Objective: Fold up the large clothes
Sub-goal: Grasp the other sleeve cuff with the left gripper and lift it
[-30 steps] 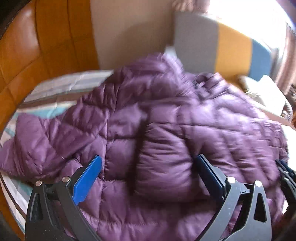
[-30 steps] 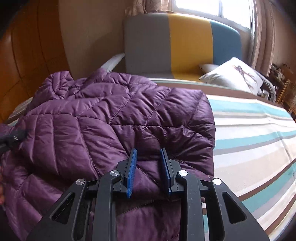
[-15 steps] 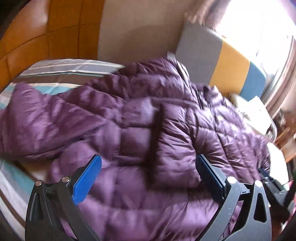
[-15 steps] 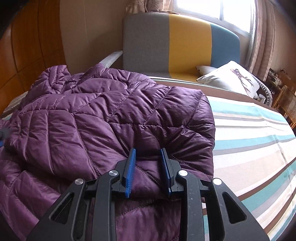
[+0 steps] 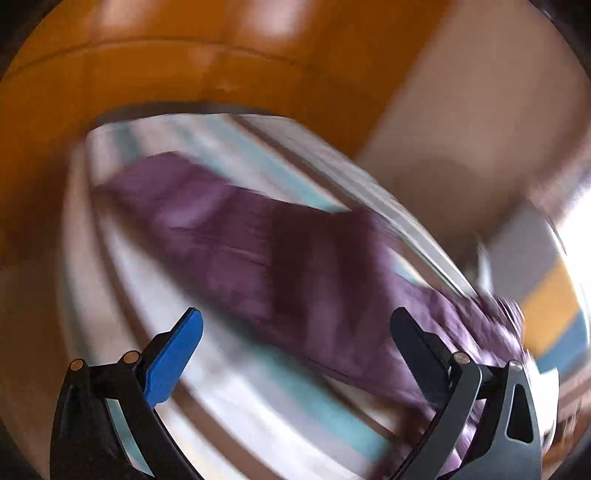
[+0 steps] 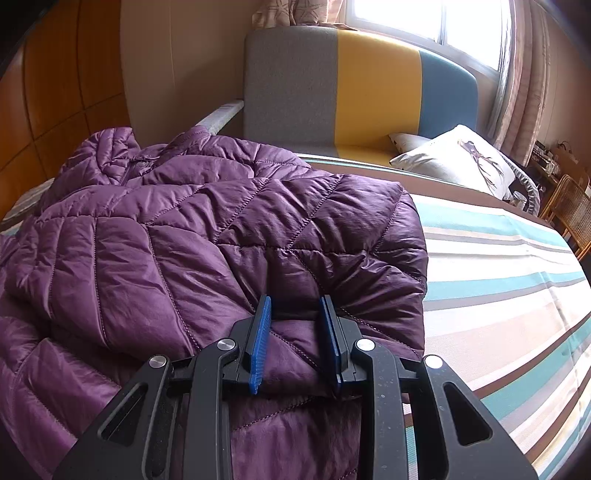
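- Right wrist view: a purple quilted down jacket [image 6: 207,236] is shown lying crumpled on a bed covered by a striped sheet [image 6: 509,295] in cream, teal and brown.
- The right gripper [image 6: 295,306] is seen with its blue pads [image 6: 260,339] drawn narrow, and a puffed fold at the jacket's near right edge is pinched between them.
- Beyond the jacket, a headboard [image 6: 354,81] in grey, yellow and blue panels is visible, with a white pillow [image 6: 454,162] bearing a dark print set just beside it on the right.
- A wicker chair [image 6: 572,210] is seen at the far right edge, and a curtained window [image 6: 436,18] above the headboard.
- Left wrist view: heavy motion blur is present throughout.
- The left gripper [image 5: 295,325] is shown spread wide, with nothing held between its fingers.
- A long purple stretch of the jacket [image 5: 266,258] is seen ahead of the gripper, laid across the striped sheet [image 5: 236,402].
- Orange wood panelling [image 5: 184,66] is visible behind the bed.
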A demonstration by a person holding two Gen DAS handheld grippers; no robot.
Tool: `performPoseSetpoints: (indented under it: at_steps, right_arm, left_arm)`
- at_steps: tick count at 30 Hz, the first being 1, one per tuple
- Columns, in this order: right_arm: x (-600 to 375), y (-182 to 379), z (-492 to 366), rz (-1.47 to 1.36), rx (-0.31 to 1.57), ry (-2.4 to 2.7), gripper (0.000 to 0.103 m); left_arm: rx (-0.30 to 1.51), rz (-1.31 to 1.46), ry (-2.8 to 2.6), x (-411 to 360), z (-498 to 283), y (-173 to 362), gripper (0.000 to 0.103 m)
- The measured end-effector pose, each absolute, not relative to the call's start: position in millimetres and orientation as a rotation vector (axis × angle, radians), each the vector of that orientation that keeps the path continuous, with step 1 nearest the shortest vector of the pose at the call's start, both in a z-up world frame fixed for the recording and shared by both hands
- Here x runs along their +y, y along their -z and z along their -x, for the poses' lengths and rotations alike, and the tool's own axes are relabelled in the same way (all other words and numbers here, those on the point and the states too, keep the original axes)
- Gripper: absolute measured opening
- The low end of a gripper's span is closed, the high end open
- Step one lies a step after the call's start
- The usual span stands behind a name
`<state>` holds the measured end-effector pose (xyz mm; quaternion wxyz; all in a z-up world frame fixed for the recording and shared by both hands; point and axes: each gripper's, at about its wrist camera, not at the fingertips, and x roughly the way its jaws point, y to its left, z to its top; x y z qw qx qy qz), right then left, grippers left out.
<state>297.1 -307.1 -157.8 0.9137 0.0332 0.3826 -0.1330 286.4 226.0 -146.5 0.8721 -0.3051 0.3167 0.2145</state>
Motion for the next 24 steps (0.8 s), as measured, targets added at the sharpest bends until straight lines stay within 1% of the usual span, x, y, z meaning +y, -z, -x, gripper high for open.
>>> performPoseSetpoints:
  at_steps: [3, 8, 10, 14, 17, 18, 19, 20, 21, 22, 24]
  right_arm:
    - [-306.5, 158.1, -297.6, -0.065, 0.789, 0.276, 0.027]
    - [-305.9, 158.5, -297.1, -0.06, 0.788, 0.279, 0.027]
    - [-305.6, 158.7, -297.1, -0.057, 0.789, 0.281, 0.027]
    - [-304.5, 158.8, -297.2, -0.055, 0.788, 0.284, 0.027]
    - [-304.8, 158.8, -297.1, -0.055, 0.787, 0.284, 0.027]
    - [-304.7, 158.8, -297.1, -0.055, 0.788, 0.284, 0.027]
    - [-304.9, 158.8, -297.0, -0.055, 0.788, 0.284, 0.027]
    - [-304.8, 158.8, -297.0, -0.055, 0.787, 0.284, 0.027]
    - [-305.4, 158.8, -296.6, -0.056, 0.787, 0.284, 0.027]
    - [-304.9, 158.8, -297.0, -0.056, 0.787, 0.284, 0.027]
    - [-305.2, 158.9, -296.9, -0.055, 0.787, 0.284, 0.027]
  left_arm:
    - [0.642, 0.731, -0.555, 270.8, -274.5, 158.6, 0.1]
    - [0.628, 0.844, -0.62, 320.2, -269.2, 175.6, 0.089]
    - [0.619, 0.906, -0.619, 330.8, -271.8, 182.4, 0.086]
    - [0.554, 0.946, -0.608, 343.0, -279.2, 187.3, 0.084]
    - [0.509, 0.986, -0.622, 350.6, -282.9, 191.4, 0.075]
    - [0.503, 0.998, -0.633, 354.7, -284.1, 192.8, 0.065]
    - [0.504, 1.015, -0.649, 357.9, -285.7, 194.7, 0.051]
    - [0.516, 1.02, -0.661, 361.5, -288.2, 196.6, 0.044]
    - [0.532, 1.017, -0.679, 363.6, -290.5, 198.2, 0.03]
    - [0.545, 1.02, -0.691, 365.4, -293.2, 200.5, 0.02]
    - [0.556, 1.038, -0.65, 368.2, -296.2, 204.5, 0.01]
